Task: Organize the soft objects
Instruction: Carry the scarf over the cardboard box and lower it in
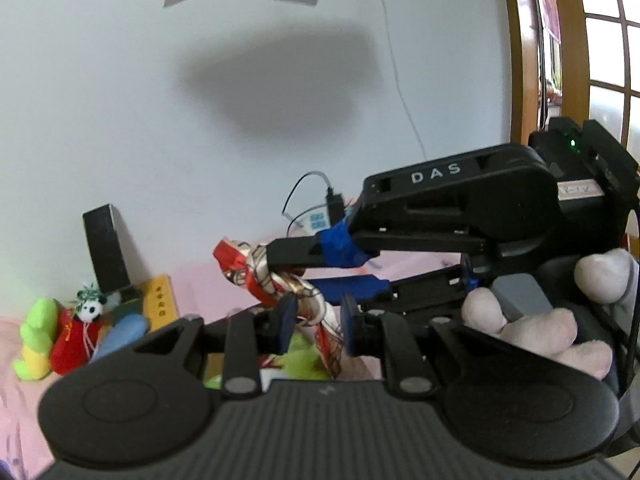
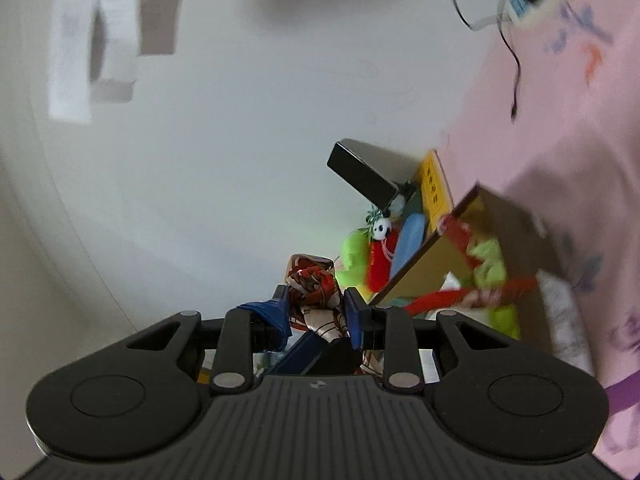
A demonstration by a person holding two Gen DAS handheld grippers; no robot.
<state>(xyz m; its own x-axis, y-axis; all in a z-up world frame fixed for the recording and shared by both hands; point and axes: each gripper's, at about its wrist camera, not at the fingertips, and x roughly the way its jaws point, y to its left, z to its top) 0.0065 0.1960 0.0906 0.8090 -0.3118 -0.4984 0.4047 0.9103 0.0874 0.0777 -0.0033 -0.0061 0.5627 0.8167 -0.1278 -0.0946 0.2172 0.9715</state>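
Left wrist view shows my left gripper (image 1: 316, 320) clenched on a red-and-cream patterned scarf (image 1: 276, 280), twisted like rope, with my right gripper (image 1: 296, 266) reaching in from the right and pinching the same scarf higher up. Only here do I see my gloved hand (image 1: 536, 324) on the right gripper's body. Right wrist view shows the scarf (image 2: 316, 292) between my right fingers, their grip just easing, plus an open cardboard box (image 2: 460, 248) holding green and red soft things, hidden from the left. Plush toys (image 1: 68, 332) lie heaped against the wall on the pink bedsheet (image 1: 200, 284).
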